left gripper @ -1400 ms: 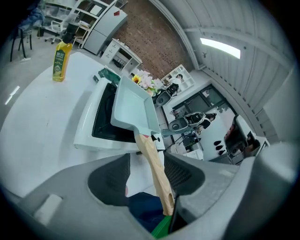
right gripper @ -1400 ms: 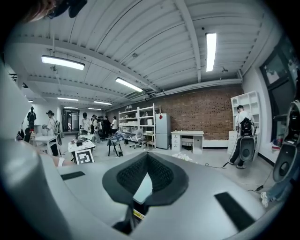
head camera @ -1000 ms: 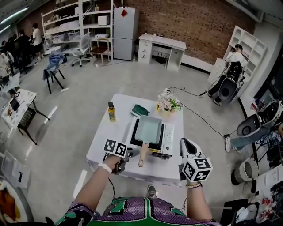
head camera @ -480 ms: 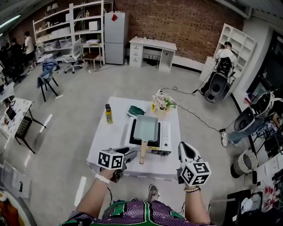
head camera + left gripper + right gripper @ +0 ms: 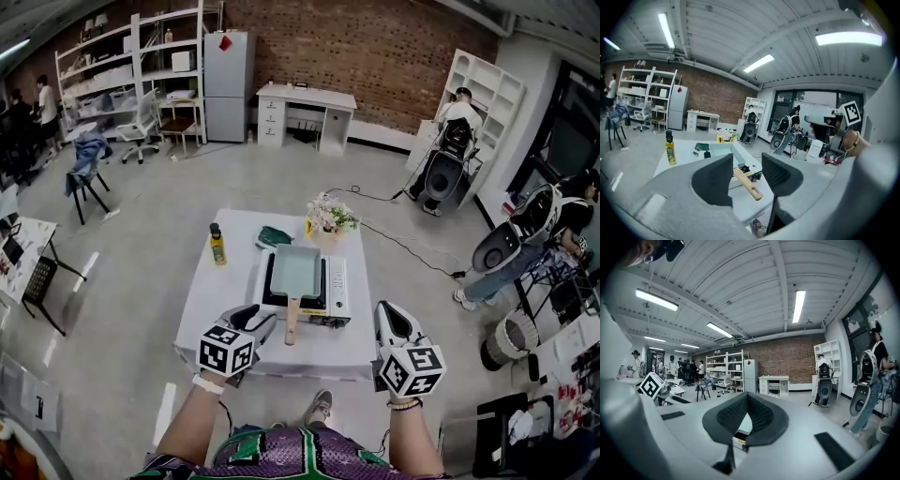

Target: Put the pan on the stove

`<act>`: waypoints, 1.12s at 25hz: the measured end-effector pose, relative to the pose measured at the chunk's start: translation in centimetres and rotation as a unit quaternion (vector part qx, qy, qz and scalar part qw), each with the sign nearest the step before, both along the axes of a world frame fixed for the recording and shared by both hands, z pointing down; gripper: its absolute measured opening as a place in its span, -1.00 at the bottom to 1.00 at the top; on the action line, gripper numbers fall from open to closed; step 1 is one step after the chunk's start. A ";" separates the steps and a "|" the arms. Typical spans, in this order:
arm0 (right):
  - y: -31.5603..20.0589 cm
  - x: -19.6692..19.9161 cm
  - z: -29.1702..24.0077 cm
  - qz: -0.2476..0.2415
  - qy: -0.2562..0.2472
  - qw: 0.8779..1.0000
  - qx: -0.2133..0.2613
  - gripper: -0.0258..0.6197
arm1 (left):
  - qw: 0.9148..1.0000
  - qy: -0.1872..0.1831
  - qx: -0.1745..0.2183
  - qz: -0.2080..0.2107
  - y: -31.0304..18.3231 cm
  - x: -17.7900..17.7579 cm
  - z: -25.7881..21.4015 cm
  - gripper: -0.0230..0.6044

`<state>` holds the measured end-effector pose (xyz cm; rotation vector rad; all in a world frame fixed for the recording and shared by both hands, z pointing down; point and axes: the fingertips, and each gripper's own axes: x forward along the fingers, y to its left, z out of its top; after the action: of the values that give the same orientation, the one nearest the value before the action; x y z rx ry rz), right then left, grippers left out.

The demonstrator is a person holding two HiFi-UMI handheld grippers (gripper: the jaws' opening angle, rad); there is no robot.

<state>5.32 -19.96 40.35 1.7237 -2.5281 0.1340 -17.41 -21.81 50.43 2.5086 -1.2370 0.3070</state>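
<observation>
At the near edge of a white table (image 5: 214, 302) in a brick-walled workshop, the person stands with a gripper in each hand and the job looks done: the pan (image 5: 295, 270) already sits squarely on the stove (image 5: 337, 291).

Well beyond the left gripper (image 5: 261, 319) and off to its outer side stands an oil bottle (image 5: 217, 246), apart from the cooking gear. The left gripper's fingers are spread and closing on empty air. The left gripper view shows nothing between the pads, only the pan's wooden handle (image 5: 290, 323) seen through the gap, just ahead of the fingertips. That placement looks like a hand either freshly off the handle or poised beside it, though which cannot be told.

The pan is rectangular, its long axis running away from the person. The handle continues that line back toward the near table edge and overhangs the stove's front, where a gripper can reach it. Its free end points at the space between the two grippers, closer to the left fingers.

A green cloth (image 5: 274, 236) and a small bunch of flowers (image 5: 328, 217) lie past the stove, well clear of both grippers.

The right gripper (image 5: 389, 314) hangs beside the table's right corner, fingers pressed together on nothing, apparently idle.
</observation>
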 end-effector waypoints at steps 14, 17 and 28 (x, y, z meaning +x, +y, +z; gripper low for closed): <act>0.4 0.0 -2.2 -0.001 -0.006 0.999 0.031 -0.92 | 0.987 -0.026 0.129 -0.090 0.5 -2.7 -7.8 -0.47; 0.2 0.0 -2.5 -0.001 -0.009 0.999 0.035 -0.92 | 0.983 -0.025 0.148 -0.102 0.8 -3.2 -9.4 -0.53; 0.0 -0.9 -4.1 -0.010 -0.008 0.999 0.046 -0.92 | 0.973 -0.012 0.188 -0.132 1.9 -4.4 -13.5 -0.80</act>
<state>4.40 -19.94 36.26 1.7359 -2.6004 0.0299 -21.85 -19.96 36.89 2.5986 -1.7569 0.0374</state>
